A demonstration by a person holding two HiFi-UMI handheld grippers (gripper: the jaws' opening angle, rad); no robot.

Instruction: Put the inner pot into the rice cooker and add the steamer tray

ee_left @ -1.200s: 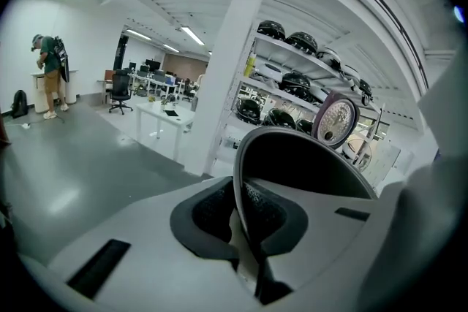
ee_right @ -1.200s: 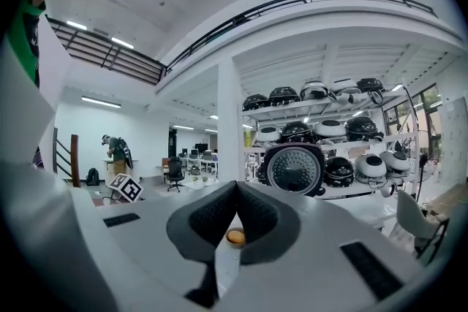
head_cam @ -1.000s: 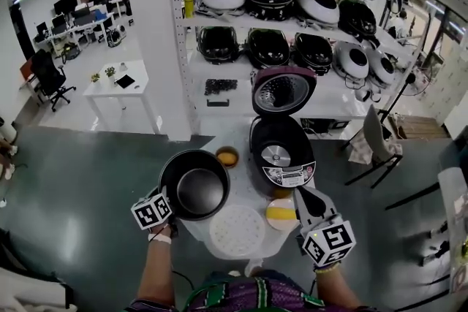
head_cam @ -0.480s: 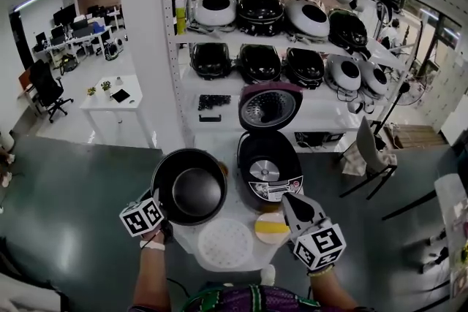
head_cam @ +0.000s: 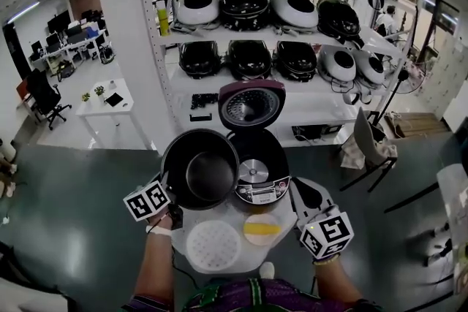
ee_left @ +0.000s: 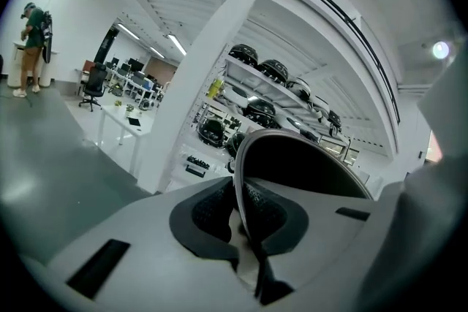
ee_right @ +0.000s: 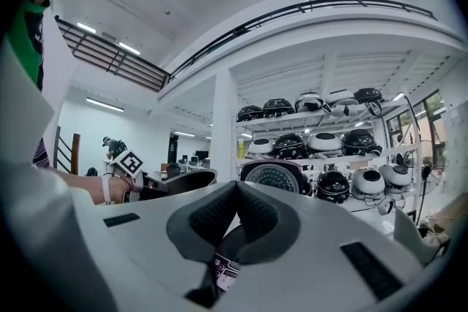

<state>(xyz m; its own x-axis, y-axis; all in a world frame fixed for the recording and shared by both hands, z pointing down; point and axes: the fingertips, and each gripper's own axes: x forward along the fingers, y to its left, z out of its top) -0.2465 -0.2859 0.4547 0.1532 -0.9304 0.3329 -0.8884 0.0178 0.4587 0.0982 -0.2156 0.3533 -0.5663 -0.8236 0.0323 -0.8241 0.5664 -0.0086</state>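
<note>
Carrying step, head view: the left gripper pinches the near-left rim of the inner pot. The pot hangs in the air, overlapping the left edge of the open rice cooker, and is not yet seated.
Doing it well: I'd centre the pot over the cavity, keep its rim level, lower it straight, and let go only once it rests. A one-sided pinch likely lets it tip.
Left arm pose: the forearm reaches forward from bottom left, gripper aimed at the cooker.
Right gripper, head view: it hovers just right of the cooker's front, carrying nothing.
Steamer tray: the white perforated disc lies untouched on the table, nearest the person.
Left gripper view: the pads are clamped on the thin pot rim, with the pot's dark inside to the right.
Right gripper view: the jaws are pressed together and empty. The cooker's raised lid is ahead, and the pot is off to the left.
Right arm pose: held level, well placed to steady the cooker.
</note>
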